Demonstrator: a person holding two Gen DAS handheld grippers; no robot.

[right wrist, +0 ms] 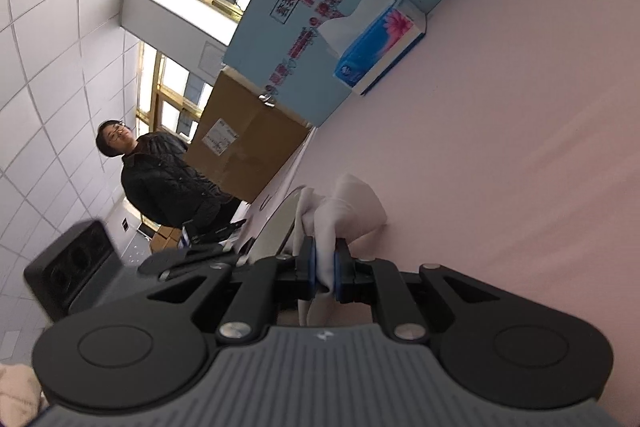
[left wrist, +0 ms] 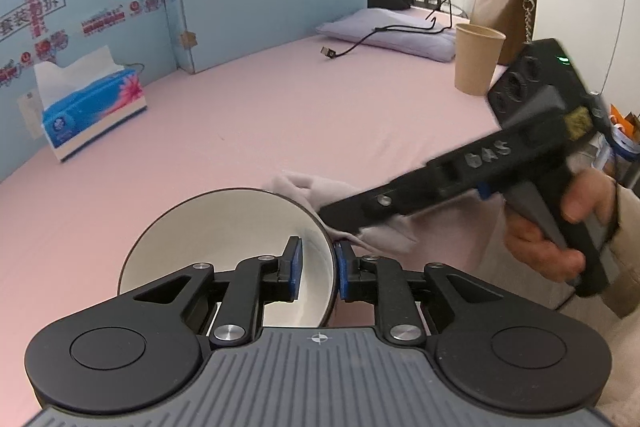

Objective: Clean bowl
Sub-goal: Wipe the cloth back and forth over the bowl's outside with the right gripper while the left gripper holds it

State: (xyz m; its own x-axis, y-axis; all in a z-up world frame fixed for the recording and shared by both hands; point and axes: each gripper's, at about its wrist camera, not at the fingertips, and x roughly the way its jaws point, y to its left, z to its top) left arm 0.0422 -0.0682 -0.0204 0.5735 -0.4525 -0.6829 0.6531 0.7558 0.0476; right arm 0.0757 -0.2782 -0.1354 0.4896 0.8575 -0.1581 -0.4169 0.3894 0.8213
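While clamped: bowl (left wrist: 224, 239), cloth (right wrist: 340, 211).

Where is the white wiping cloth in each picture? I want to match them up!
Left wrist view: the cloth bunches right of centre, against the bowl's outer wall, partly behind the right hand-held gripper.
Right wrist view: the cloth is at lower centre, pinched between the right hand-held gripper's pads.
Shared landmark: the blue tissue box on the pink table.

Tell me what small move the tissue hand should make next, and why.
Probably swing the right gripper over the rim to bring the tissue inside the bowl. The left gripper clamps the rim, holding the bowl tilted, while the tissue sits outside against the wall.
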